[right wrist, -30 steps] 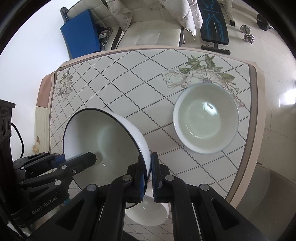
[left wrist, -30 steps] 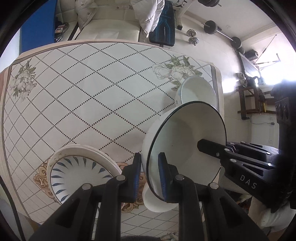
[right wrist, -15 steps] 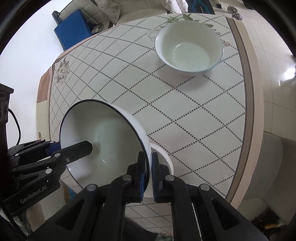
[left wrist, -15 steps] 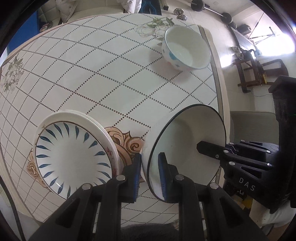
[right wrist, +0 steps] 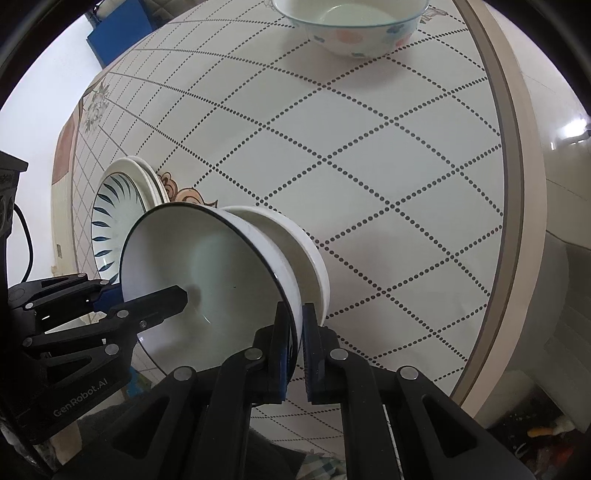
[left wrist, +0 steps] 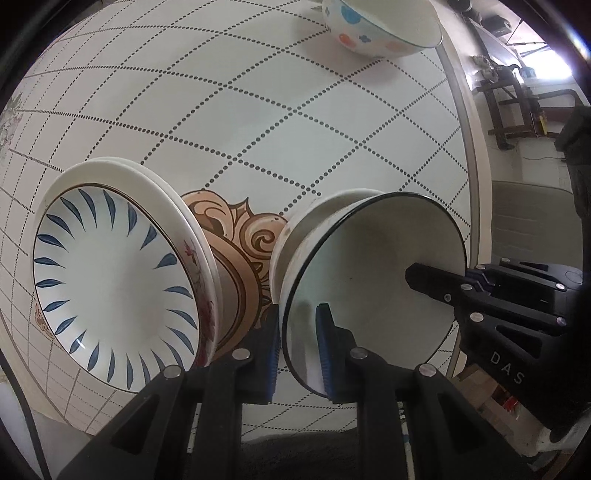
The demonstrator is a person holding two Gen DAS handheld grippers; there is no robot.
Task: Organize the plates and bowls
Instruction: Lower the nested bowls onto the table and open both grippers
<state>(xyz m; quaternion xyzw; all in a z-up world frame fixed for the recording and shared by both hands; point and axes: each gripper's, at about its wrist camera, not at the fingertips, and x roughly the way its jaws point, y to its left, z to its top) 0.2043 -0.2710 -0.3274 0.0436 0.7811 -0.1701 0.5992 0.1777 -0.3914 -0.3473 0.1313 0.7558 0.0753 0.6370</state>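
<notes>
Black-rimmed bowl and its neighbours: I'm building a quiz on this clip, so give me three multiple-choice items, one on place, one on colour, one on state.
1. Where is the blue-leaf plate relative to the black-rimmed bowl in the left wrist view?
A left
B right
C inside it

2. What marks the far bowl?
A black stripes
B pastel spots
C nothing

3. How is the black-rimmed bowl held?
A by neither gripper
B left gripper only
C both grippers on its rim

Answers: 1 A, the plate lies left. 2 B, blue and pink spots show. 3 C, left gripper and right gripper each clamp the rim.
</notes>
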